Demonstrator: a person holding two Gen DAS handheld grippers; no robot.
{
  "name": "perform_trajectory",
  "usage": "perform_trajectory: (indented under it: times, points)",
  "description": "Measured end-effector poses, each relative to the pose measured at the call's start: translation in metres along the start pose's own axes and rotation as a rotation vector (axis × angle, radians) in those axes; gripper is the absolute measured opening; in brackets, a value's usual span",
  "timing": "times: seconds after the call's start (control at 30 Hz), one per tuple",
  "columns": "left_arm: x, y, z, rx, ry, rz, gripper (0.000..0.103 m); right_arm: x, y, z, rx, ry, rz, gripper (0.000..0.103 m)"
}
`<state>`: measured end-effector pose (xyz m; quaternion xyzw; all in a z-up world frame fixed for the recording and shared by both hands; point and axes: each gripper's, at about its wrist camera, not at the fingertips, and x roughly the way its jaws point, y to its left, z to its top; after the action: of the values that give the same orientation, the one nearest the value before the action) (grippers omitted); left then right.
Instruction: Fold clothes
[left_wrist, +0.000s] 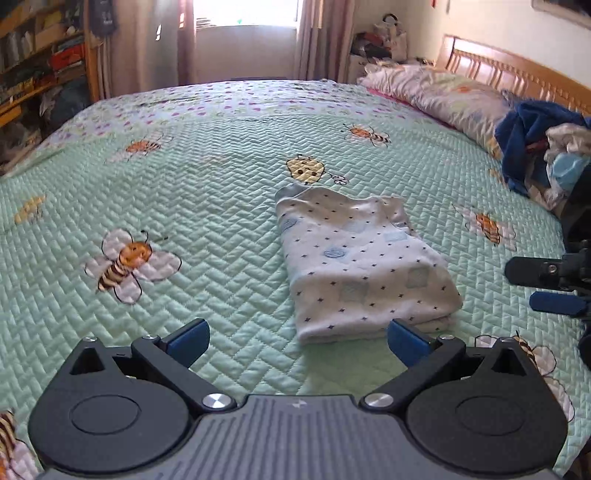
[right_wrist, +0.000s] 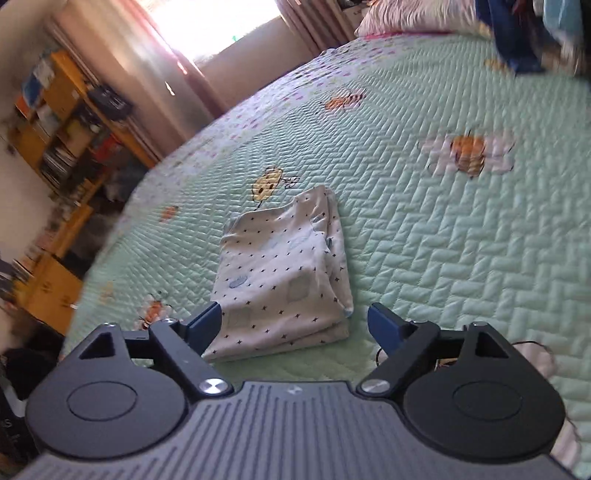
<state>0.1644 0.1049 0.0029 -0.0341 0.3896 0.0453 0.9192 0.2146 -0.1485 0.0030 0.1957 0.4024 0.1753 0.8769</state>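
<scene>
Now the garment (left_wrist: 360, 266) is lying folded on the bed (left_wrist: 207, 206), so neither hand is holding it. Both the left tongs (left_wrist: 297, 338) and right tongs (right_wrist: 293, 323) are hanging spread and empty above it, while the unfolded pile (left_wrist: 543, 147) is waiting by the pillow (left_wrist: 439, 92).

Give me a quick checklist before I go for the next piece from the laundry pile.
1. Left gripper empty, fingers apart: ok.
2. Right gripper empty, fingers apart: ok.
3. Folded garment lying flat on the quilt, clear of both grippers: ok.
4. Its layers squared up: not ok, the far end looks uneven and the edges show loose in the right wrist view.
5. Laundry pile in sight at the right near the headboard: ok.
6. Which piece sits loose on top of the pile: cannot tell.
</scene>
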Motion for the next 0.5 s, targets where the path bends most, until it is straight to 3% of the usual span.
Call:
perform_trajectory:
  times: [0.17, 0.5]
  points:
    - [-0.005, -0.01, 0.011, 0.016, 0.061, 0.036, 0.102, 0.007, 0.044, -0.005, -0.164, 0.027, -0.122, 0.087]
    - [-0.016, -0.009, 0.022, -0.033, 0.086, 0.082, 0.102, -0.006, 0.059, 0.006, -0.202, 0.027, -0.2, 0.087]
